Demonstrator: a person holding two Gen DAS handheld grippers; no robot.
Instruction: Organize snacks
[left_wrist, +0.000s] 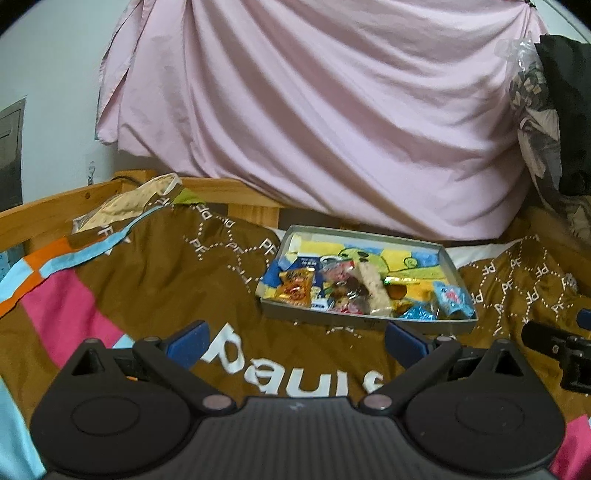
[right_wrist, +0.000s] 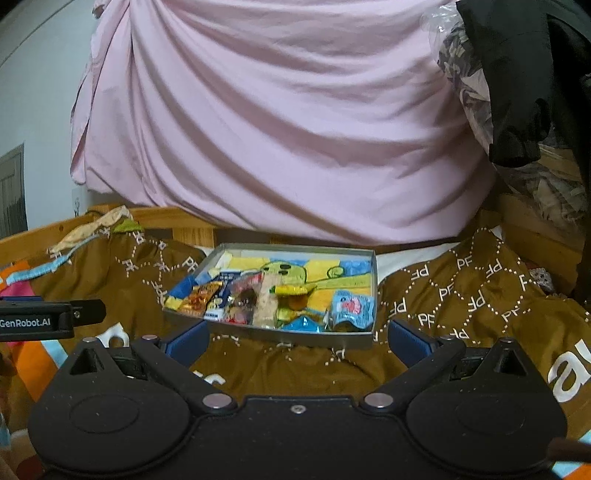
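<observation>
Left gripper (left_wrist: 295, 341) spread, empty, over the brown blanket (left_wrist: 155, 280); right gripper (right_wrist: 297, 341) likewise spread, just short of the snack tray (right_wrist: 280, 338) – heaped wrappers overlap, so a pinch might drag two – or tip the tray on soft bedding

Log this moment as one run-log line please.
left gripper: open, empty | right gripper: open, empty | snacks: piled in tray on brown bedspread
</observation>
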